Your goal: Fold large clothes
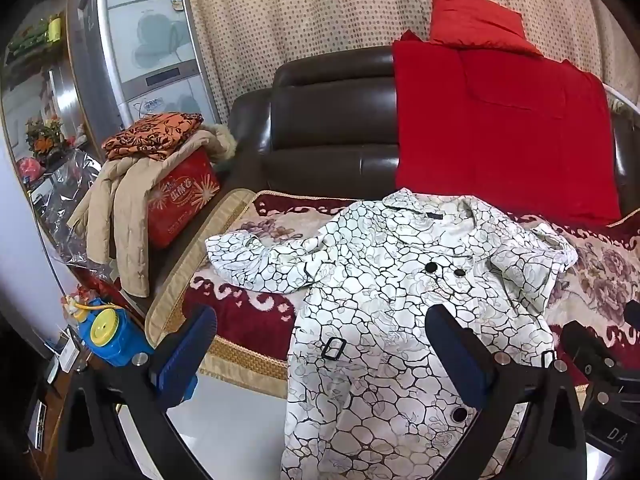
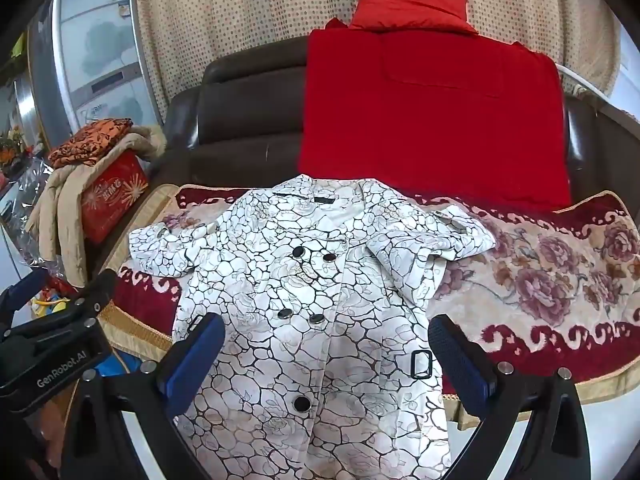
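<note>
Right wrist view shows the white crackle-print coat [image 2: 316, 300] unfolded, both sleeves out, so the right gripper [image 2: 326, 360] and left gripper [image 1: 320, 354] (2 wide-apart, empty tools) should pinch sleeve cuffs first.

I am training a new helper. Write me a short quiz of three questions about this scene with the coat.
1. True or false: the white coat lies front side up on the sofa.
2. The right tongs are: A open, B shut on a sleeve.
3. What red thing hangs over the sofa back?

Key: 1 true. 2 A. 3 A red blanket, with a red pillow on top.
</note>
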{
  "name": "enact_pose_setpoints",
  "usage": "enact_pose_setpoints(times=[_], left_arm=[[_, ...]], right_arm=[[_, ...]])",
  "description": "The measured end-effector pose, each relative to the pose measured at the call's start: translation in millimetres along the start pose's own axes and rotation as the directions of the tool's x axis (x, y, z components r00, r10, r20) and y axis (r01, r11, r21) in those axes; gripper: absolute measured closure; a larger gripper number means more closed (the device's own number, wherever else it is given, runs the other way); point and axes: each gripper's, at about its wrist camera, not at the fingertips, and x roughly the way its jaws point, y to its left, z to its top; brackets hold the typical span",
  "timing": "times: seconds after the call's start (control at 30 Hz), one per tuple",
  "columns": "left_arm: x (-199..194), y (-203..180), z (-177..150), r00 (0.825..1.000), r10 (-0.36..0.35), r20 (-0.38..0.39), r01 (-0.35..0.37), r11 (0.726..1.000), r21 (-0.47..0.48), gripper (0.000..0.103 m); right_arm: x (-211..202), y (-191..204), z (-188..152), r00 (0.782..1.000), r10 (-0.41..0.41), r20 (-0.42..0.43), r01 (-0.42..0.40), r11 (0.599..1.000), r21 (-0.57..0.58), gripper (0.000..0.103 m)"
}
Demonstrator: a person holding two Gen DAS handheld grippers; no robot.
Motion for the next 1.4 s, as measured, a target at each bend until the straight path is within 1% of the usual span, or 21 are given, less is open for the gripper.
enact_pose_setpoints(times=[0.03, 0.57, 0.6, 1.0, 1.1, 1.4], left_arm=[[1, 0, 0, 1.0, -0.001, -0.002, 0.001, 1.0, 0.0, 0.0], [13, 0, 2, 1.0, -0.003, -0.011, 0.003, 1.0, 0.004, 0.0], [13, 0, 2, 1.0, -0.004, -0.012, 0.004, 1.0, 0.004, 0.0], [19, -2, 1, 1.0, -0.012, -0.022, 0.012, 1.0, 0.007, 0.0], [19, -2, 1, 1.0, -0.011, -0.022, 0.011, 1.0, 0.008, 0.0], [22, -4, 1, 1.0, -0.014, -0.027, 0.014, 1.0, 0.008, 0.0]], right_arm=[[0, 1, 0, 1.0, -0.005, 0.009, 0.005, 1.0, 0.0, 0.0], [10, 8, -5, 1.0, -0.005, -0.007, 0.005, 1.0, -0.003, 0.0], [13, 4, 0, 1.0, 0.002, -0.015, -0.002, 1.0, -0.006, 0.0], [20, 6, 0, 1.0, -0.001, -0.028, 0.0, 1.0, -0.021, 0.0], [20, 7, 0, 1.0, -0.004, -0.014, 0.003, 1.0, -0.025, 0.0], [24, 4, 0, 1.0, 0.014, -0.023, -0.014, 1.0, -0.004, 0.0]])
